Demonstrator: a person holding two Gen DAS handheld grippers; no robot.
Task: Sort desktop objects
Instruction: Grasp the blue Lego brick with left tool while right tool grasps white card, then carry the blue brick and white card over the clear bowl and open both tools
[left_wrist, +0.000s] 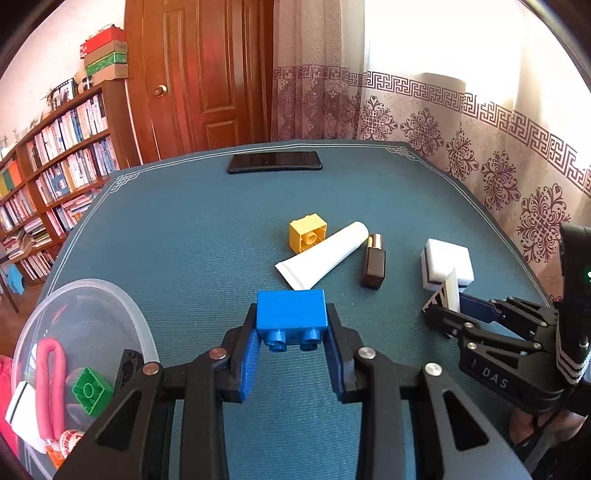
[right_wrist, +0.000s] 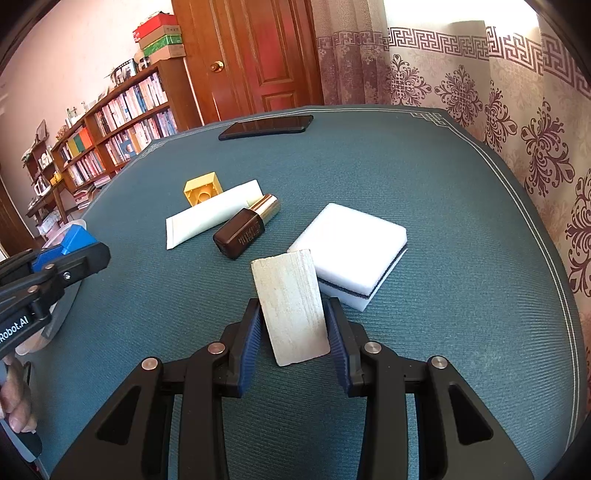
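My left gripper (left_wrist: 292, 326) is shut on a blue brick (left_wrist: 291, 308), studs facing me, held over the teal table mat (left_wrist: 184, 240). In the right wrist view that gripper (right_wrist: 79, 254) shows at the left edge with the blue brick (right_wrist: 75, 234). My right gripper (right_wrist: 291, 321) is shut on a pale whitish block (right_wrist: 290, 302), just in front of a white sponge (right_wrist: 351, 240). Loose on the mat lie a yellow brick (left_wrist: 307, 234), a white tube (left_wrist: 325, 260) and a brown bottle (left_wrist: 374, 264) with a gold cap.
A clear plastic container (left_wrist: 110, 291) at the near left holds a green brick (left_wrist: 90, 391), a pink looped item (left_wrist: 50, 380) and other small things. A black phone (left_wrist: 275, 162) lies at the mat's far edge. A bookshelf, a door and curtains stand behind.
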